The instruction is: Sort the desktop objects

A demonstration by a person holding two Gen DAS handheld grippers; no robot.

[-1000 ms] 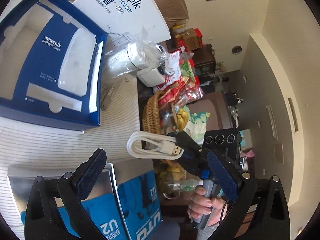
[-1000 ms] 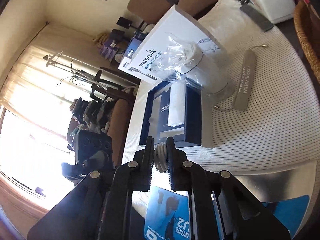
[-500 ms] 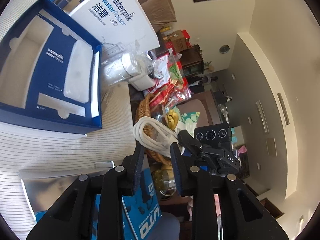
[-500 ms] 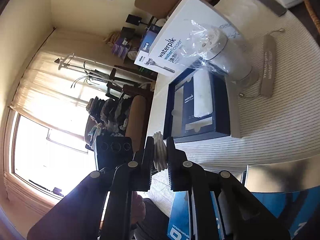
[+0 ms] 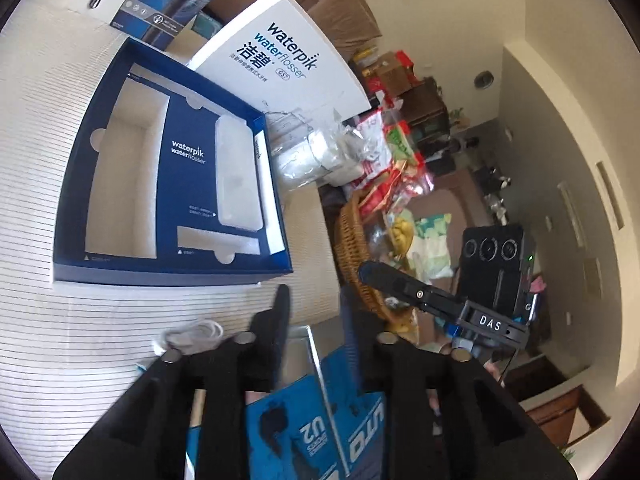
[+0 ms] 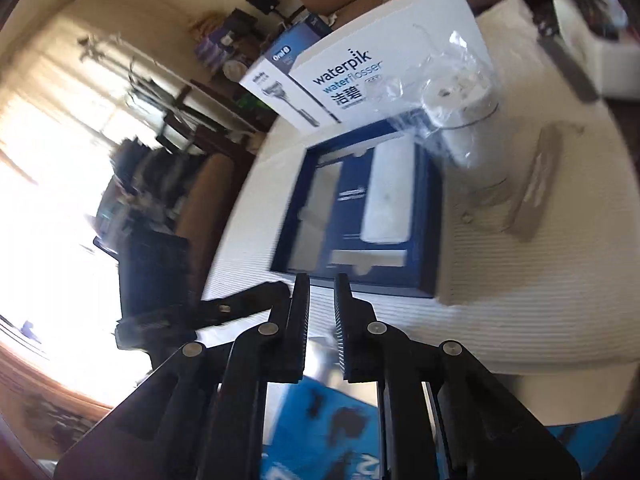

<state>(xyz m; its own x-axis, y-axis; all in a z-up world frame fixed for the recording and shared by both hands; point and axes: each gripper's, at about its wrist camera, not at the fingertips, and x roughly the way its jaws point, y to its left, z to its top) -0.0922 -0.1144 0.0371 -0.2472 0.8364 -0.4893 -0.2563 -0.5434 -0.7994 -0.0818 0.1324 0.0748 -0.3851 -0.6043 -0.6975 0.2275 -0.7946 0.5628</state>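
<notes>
Lying loose on the desk [image 5: 80, 320], the white cable [image 5: 192, 334] sits beside the left hand-held gripper [image 5: 316, 312], whose jaws have just been opening, empty; the right hand-held gripper [image 6: 320, 300] is nearly together, empty.

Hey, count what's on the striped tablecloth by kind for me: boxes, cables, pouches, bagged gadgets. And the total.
Boxes: 4 (open blue Waterpik box, white Waterpik box, Oral-B box, blue UTO box)
Cables: 1 (coiled white cable)
Pouches: 1 (grey pouch)
Bagged gadgets: 1 (bagged white appliance)
Total: 7
</notes>
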